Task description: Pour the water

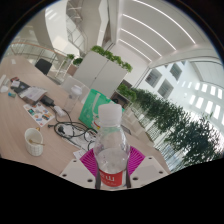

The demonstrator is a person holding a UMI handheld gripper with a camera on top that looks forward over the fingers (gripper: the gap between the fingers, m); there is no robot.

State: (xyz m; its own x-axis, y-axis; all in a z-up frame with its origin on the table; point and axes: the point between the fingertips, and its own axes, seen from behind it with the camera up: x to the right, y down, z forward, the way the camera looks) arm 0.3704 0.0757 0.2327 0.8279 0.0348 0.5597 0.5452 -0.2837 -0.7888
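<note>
Here, gripper point(110, 168) clamps water bottle point(110, 150), bottle base hidden, pads barely visible.

You have one clear plastic water bottle with a white cap and red label point(111, 152), one white paper cup point(34, 141) on the table, one green box point(92, 105), and two pink-padded fingers point(90, 160).

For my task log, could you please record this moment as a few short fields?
held item: clear water bottle, white cap, red label
gripper: gripper shut on the bottle, pink pads at both sides
bottle pose: roughly upright, cap on
pour target: white cup on the table, beyond the fingers
nearby: cables, green object
</note>
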